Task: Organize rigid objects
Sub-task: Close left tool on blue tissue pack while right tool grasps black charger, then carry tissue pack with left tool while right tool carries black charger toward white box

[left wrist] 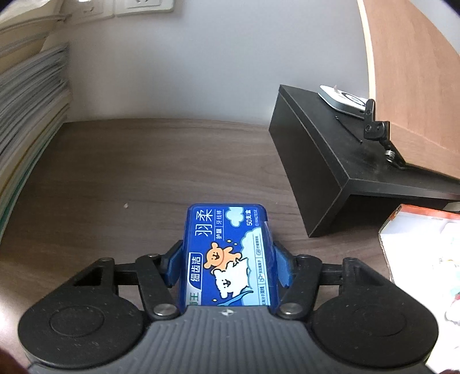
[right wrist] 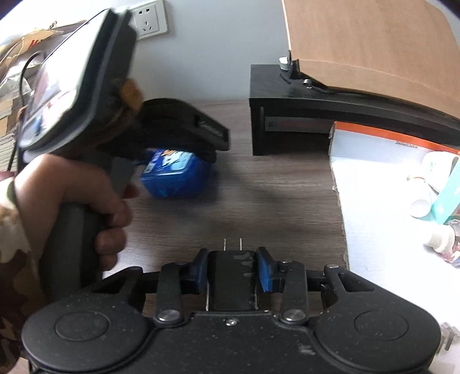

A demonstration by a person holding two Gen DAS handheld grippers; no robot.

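Left gripper [left wrist: 227,259]: I see it clamped on the floss box [left wrist: 227,253], blue pads pressed to both long sides, printed lid facing up.
Floss box, place: held over the desk [left wrist: 129,178], out in the open stretch left of the black stand [left wrist: 330,161]. From my left camera I cannot tell whether it touches the wood.
Right gripper [right wrist: 232,269]: closed on a black charger [right wrist: 231,282], gripped by its sides, two metal prongs pointing forward over the desk.
Only the left camera shows: the paper stack [left wrist: 28,109] along the left edge, and a small white item [left wrist: 343,100] and a black clip [left wrist: 375,123] on top of the stand.
Only the right camera shows: my left hand [right wrist: 86,198] around the other tool's handle, that tool seen from outside with the blue box under its nose, blurred. Also the white tray [right wrist: 373,201] with an orange rim to the right, holding bottles and a teal carton [right wrist: 447,198], and a slot under the stand.
Both cameras show: the wall socket [right wrist: 148,21], the tilted wooden board [right wrist: 373,49] resting on the stand, the dark woodgrain desk.
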